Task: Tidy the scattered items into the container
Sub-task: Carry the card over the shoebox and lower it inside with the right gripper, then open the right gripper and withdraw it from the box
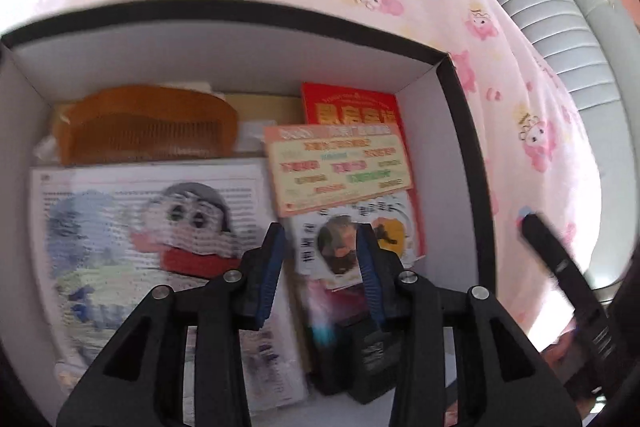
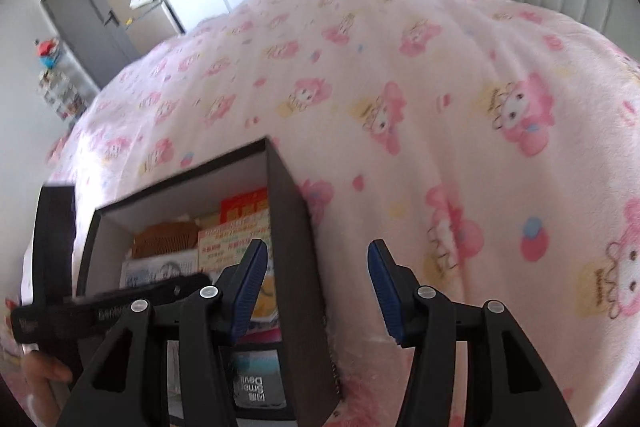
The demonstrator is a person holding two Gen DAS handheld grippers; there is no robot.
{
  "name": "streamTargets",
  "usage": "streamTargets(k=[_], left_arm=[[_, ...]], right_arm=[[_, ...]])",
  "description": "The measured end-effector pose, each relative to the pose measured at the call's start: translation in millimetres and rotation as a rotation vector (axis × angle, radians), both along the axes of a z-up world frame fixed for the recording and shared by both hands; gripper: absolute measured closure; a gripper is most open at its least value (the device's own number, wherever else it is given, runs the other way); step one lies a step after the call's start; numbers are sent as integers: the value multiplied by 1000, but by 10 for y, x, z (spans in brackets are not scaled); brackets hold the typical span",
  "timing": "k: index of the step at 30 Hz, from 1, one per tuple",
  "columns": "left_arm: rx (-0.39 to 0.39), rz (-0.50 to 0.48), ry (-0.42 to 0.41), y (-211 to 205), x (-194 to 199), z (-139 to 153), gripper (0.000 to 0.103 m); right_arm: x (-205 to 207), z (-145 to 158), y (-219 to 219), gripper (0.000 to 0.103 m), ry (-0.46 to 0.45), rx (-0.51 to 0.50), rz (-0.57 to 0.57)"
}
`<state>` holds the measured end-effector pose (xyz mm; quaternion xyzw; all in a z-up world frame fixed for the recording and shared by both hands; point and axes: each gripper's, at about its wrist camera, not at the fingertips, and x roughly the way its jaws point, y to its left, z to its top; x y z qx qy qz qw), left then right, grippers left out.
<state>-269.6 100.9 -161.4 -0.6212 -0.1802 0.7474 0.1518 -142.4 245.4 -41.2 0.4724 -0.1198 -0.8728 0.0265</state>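
Pink cartoon blanket (image 2: 400, 75) bears the box (image 1: 460, 131); both grippers' fingers spread, print too blurred to read.

My left gripper (image 1: 320, 263) is matte black plastic, two angled arms with triangular cut-outs, each joint pinned by a round silver screw head. Ribbed blue pads (image 1: 272, 275) line the inner faces of my jaws. My right gripper (image 2: 318, 291) is built the same: black linkage, silver pivots, blue ridged pads (image 2: 250, 291). Low at the edge of the right wrist view a bit of my bare skin shows, my left hand (image 2: 44, 371), pale pinkish.
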Motion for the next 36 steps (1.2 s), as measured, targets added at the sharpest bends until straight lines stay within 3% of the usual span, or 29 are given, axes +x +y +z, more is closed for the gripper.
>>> streamTargets(k=[5, 9, 12, 20, 26, 30, 32, 36], left_arm=[[51, -50, 10, 172, 7, 16, 65], [-23, 48, 17, -26, -31, 50, 65], [-42, 66, 8, -74, 12, 31, 64], [-5, -21, -34, 39, -105, -48, 58], [-8, 9, 35, 2, -68, 76, 57], [-22, -69, 21, 55, -58, 99, 57], [-30, -74, 52, 30, 51, 222, 57], [-54, -94, 244, 33, 502, 785, 53]], right_arm=[[-25, -72, -100, 54, -27, 39, 13], [-33, -81, -106, 53, -9, 94, -14], [5, -82, -62, 53, -37, 42, -25], [12, -111, -17, 52, -54, 20, -20], [-52, -162, -55, 52, -68, 0, 10], [-70, -196, -108, 52, -73, 28, 26], [-18, -153, -129, 52, -72, 35, 28], [194, 135, -236, 52, 16, 88, 60]])
